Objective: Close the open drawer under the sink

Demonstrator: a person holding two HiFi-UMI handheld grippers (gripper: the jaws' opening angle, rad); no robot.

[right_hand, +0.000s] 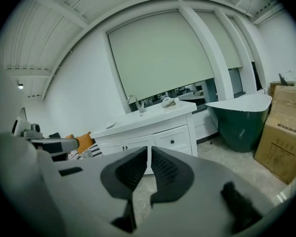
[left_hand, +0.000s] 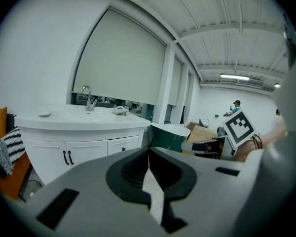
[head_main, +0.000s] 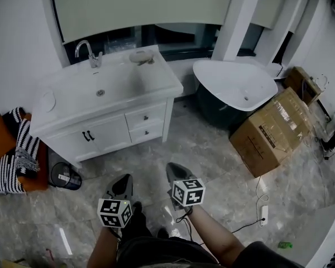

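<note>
Low in the head view, the left gripper (head_main: 125,177) and the right gripper (head_main: 175,166) hang side by side over the marble floor (head_main: 212,149), each with its marker cube facing up and each pointing toward the white cabinet (head_main: 95,134), well apart from it. A sink (head_main: 120,91) is set in the cabinet's worktop (head_main: 156,74), with a chrome faucet (head_main: 88,52) at the back. On the cabinet's right side sit the upper drawer (head_main: 146,118) and the lower drawer (head_main: 147,133); both fronts look flush with the cabinet face. A dark bin (head_main: 64,176) stands on the floor by the cabinet's left corner, beside a striped cloth (head_main: 19,149). To the right are a bathtub (head_main: 212,66) and a cardboard box (head_main: 273,130).

From the left gripper view, the fingers (left_hand: 133,169) meet at their tips with nothing between them. Beyond them the cabinet stands at the left, its drawer fronts even with the doors beside them, and the bathtub lies past its right end.

From the right gripper view, that gripper's fingers (right_hand: 130,172) stand together with only a thin slit between them, holding nothing. Both drawers show straight ahead above the tips, their fronts level with the cabinet face; the bathtub and box are at the right.
</note>
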